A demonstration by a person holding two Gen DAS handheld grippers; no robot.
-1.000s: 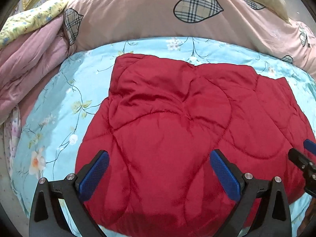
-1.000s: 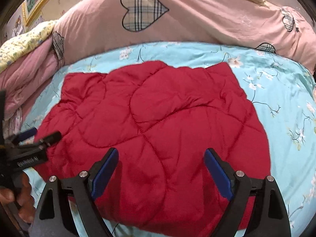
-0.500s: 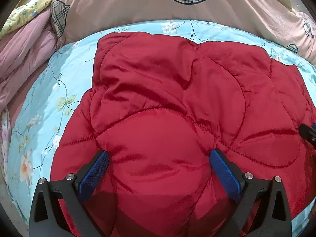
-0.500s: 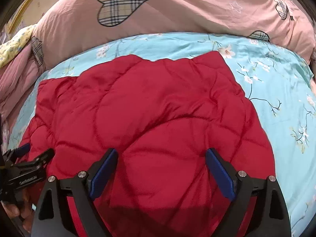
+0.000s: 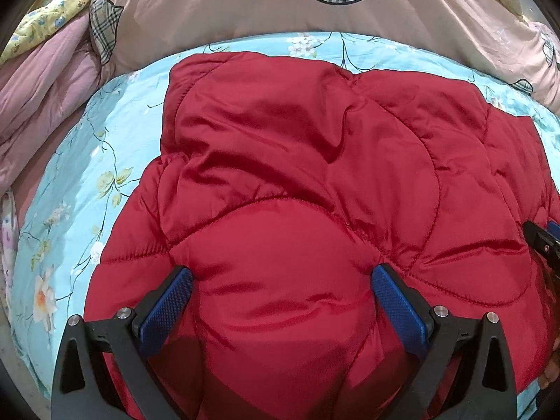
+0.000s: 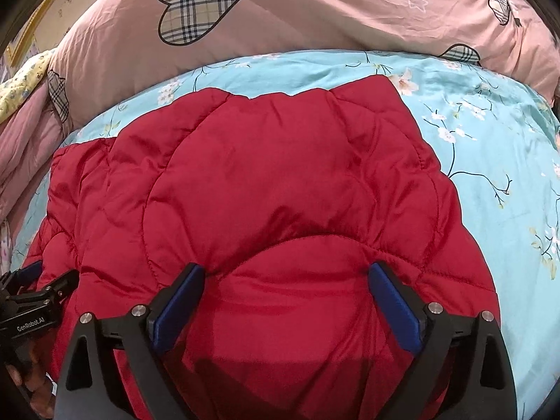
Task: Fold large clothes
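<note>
Floral blue bedsheet (image 5: pixel 80 161), landmark. Red quilted jacket (image 5: pixel 297 182) spread flat at its centre. Left gripper (image 5: pixel 281 290) wide apart, pads pressing into jacket's near padding. Right gripper (image 6: pixel 285 285) likewise spread, jaws opening, padding bulging between.

We see a bed with a light-blue floral sheet (image 5: pixel 66 189), a pink heart-patched duvet (image 6: pixel 315 14) behind, and pink bedding (image 5: pixel 42 87) bunched at left.
</note>
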